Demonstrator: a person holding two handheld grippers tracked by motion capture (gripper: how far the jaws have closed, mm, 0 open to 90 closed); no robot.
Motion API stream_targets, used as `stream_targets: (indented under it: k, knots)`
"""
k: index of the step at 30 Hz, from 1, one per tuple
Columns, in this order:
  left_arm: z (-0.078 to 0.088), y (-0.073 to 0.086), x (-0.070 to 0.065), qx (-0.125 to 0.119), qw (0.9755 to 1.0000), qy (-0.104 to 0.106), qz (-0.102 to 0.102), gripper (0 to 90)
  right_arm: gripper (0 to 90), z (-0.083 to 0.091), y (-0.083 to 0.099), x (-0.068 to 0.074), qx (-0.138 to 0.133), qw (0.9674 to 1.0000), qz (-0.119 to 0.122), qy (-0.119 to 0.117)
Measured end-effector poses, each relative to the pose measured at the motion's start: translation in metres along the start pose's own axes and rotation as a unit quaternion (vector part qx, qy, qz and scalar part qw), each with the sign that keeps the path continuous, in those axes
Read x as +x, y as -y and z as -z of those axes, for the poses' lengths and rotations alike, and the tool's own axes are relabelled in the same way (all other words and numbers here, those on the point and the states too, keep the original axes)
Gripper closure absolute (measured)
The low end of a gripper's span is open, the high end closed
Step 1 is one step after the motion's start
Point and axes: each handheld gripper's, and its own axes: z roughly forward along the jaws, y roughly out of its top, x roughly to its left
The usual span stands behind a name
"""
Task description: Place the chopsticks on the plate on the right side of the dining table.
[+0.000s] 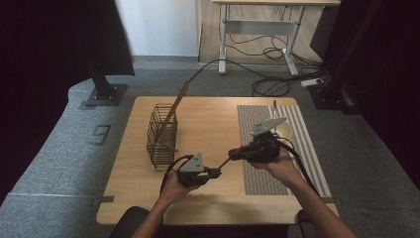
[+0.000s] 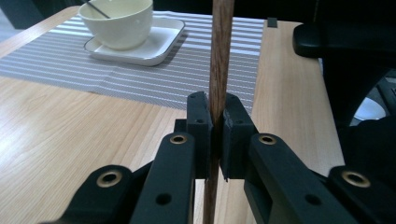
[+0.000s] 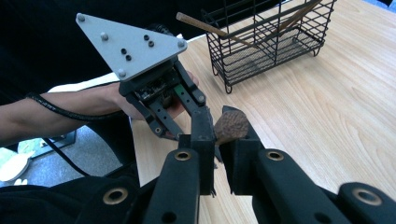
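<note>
A thin brown wooden utensil (image 1: 224,162) spans the gap between my two grippers above the table's front middle. My left gripper (image 1: 215,172) is shut on its slim handle (image 2: 219,70), which passes upright between the jaws (image 2: 215,112) in the left gripper view. My right gripper (image 1: 233,154) is shut on its broader, rough end (image 3: 232,125). In the right gripper view that end sits between the pads, and the left gripper's grey three-cornered plate (image 3: 128,44) shows just beyond, with a hand behind it.
A black wire basket (image 1: 162,135) stands at the table's left middle, with a long wooden stick (image 1: 174,110) leaning out of it. On a striped grey placemat (image 1: 262,178) at the right, a cream cup (image 2: 119,21) rests on a square saucer (image 2: 154,44).
</note>
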Motion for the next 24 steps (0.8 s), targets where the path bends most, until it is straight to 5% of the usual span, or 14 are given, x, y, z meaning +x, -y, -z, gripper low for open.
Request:
stream_targets:
  k: [4,9,17,24]
  knots:
    - [-0.003,0.000,0.000,0.007,0.9999,0.007,0.003,84.5,56.8,-0.004,-0.002,0.004,0.011,0.9989,0.022,0.040]
    - [-0.007,0.001,0.000,0.023,0.9997,0.011,0.003,84.5,35.7,-0.018,-0.006,0.012,0.030,0.9904,0.068,0.117]
    - [-0.005,0.003,0.002,0.015,0.9997,0.016,0.011,84.4,28.9,-0.025,-0.005,0.013,0.052,0.9757,0.099,0.188]
    - [-0.002,0.005,0.004,0.001,0.9997,0.016,0.016,84.3,29.0,-0.012,0.005,0.002,0.050,0.9738,0.083,0.206]
